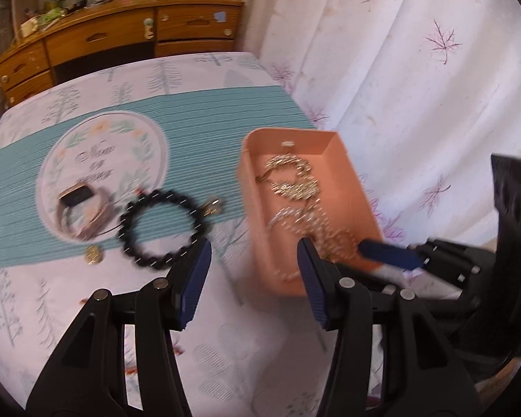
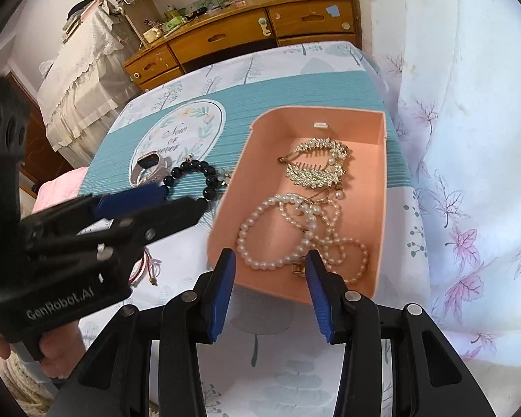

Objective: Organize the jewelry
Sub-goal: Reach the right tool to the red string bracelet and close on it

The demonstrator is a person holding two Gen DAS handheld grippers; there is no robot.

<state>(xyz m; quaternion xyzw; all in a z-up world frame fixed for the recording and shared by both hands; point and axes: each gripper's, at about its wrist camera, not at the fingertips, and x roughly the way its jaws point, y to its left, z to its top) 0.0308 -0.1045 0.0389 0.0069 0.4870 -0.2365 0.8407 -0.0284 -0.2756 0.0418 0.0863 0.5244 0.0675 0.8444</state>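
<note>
An open peach box (image 2: 382, 180) (image 1: 350, 180) on the table holds a gold leaf comb (image 2: 317, 165) and a pearl necklace (image 2: 295, 232). Left of it lie a black bead bracelet (image 1: 159, 226) (image 2: 198, 173), a beige smartwatch (image 1: 83, 208) (image 2: 149, 166), a gold coin-like charm (image 1: 93, 254) and a small gold piece (image 1: 213, 206). My left gripper (image 1: 253, 253) is open and empty above the table, between the bracelet and the box. My right gripper (image 2: 271, 264) is open and empty over the box's near edge, by the pearls.
A teal placemat (image 1: 208, 118) with a round floral print lies on the tree-patterned tablecloth. A red cord bracelet (image 2: 146, 267) lies near the left gripper. A leaf-print curtain (image 2: 469, 139) hangs right. A wooden dresser (image 1: 121, 34) stands behind the table.
</note>
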